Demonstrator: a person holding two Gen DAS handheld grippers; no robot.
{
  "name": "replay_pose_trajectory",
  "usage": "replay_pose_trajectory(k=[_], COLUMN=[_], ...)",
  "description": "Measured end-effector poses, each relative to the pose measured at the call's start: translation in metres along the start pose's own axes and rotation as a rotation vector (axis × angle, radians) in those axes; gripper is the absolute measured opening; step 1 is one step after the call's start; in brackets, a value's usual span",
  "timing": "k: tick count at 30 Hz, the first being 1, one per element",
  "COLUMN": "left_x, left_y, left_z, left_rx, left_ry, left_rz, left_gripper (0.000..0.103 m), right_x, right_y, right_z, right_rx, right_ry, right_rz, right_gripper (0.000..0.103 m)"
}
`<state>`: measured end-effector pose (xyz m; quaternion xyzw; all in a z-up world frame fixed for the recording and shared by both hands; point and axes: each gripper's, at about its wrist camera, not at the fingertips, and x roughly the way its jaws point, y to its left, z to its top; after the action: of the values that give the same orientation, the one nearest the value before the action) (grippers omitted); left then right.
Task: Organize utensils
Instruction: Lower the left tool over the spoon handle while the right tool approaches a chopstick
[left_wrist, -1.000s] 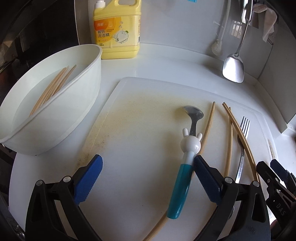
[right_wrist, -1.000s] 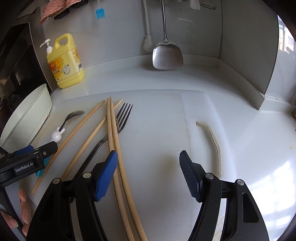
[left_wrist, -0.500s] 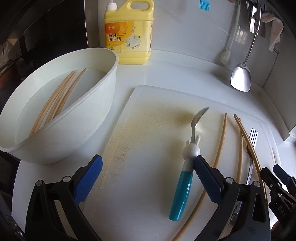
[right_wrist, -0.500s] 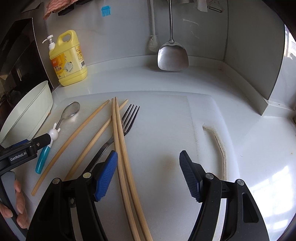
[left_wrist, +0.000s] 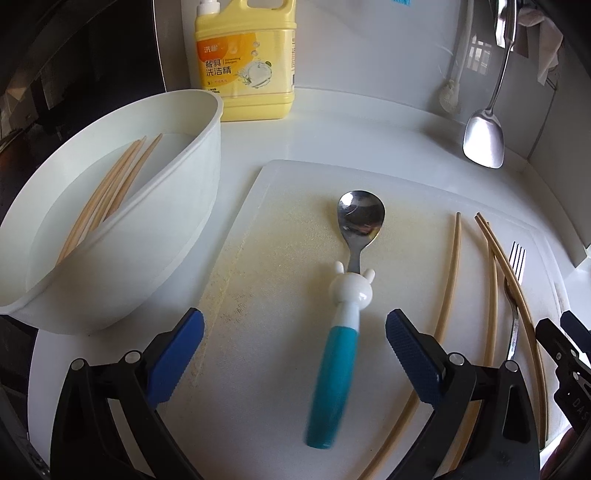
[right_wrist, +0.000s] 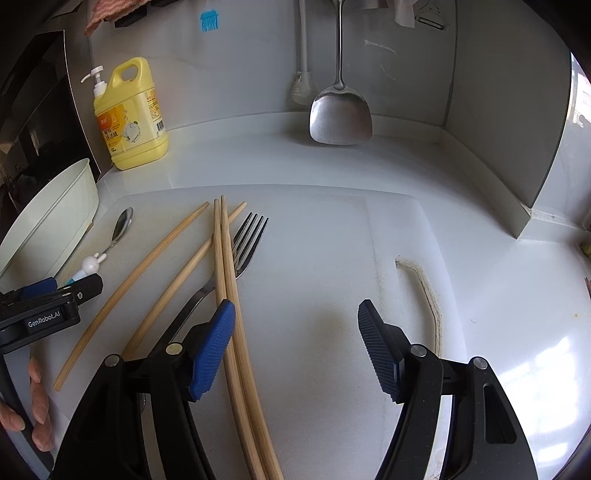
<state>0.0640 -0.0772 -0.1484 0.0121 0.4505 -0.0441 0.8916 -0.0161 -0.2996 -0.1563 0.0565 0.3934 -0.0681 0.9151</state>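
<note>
Left wrist view: left gripper (left_wrist: 293, 341) spread wide astride spoon (left_wrist: 347, 266), bowl (left_wrist: 155, 236) at ten o'clock; right gripper (right_wrist: 295, 341) likewise agape.

Spoon (left_wrist: 345, 291) now between left hand-held gripper (left_wrist: 295, 354) fingers.

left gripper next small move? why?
Probably ease the left gripper forward and down, then close on the spoon. Its jaws are open and the spoon's teal handle lies between them on the cutting board, untouched. Chopsticks already lie in the white bowl, so the spoon looks like the next item to go.
</note>
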Motion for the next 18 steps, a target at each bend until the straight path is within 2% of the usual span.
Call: replay_pose_trajectory(k=[18], left_x=[0.006], left_y=[-0.009], left_z=[0.006], left_rx=[0.048], left_ry=[0.007], left_rz=[-0.030], left_gripper=[0.097], right_x=[0.009], right_y=[0.011], right_z=[0.005], right_rx=[-0.092], right_ry=[0.016], right_rz=[-0.003], right_gripper=[0.066])
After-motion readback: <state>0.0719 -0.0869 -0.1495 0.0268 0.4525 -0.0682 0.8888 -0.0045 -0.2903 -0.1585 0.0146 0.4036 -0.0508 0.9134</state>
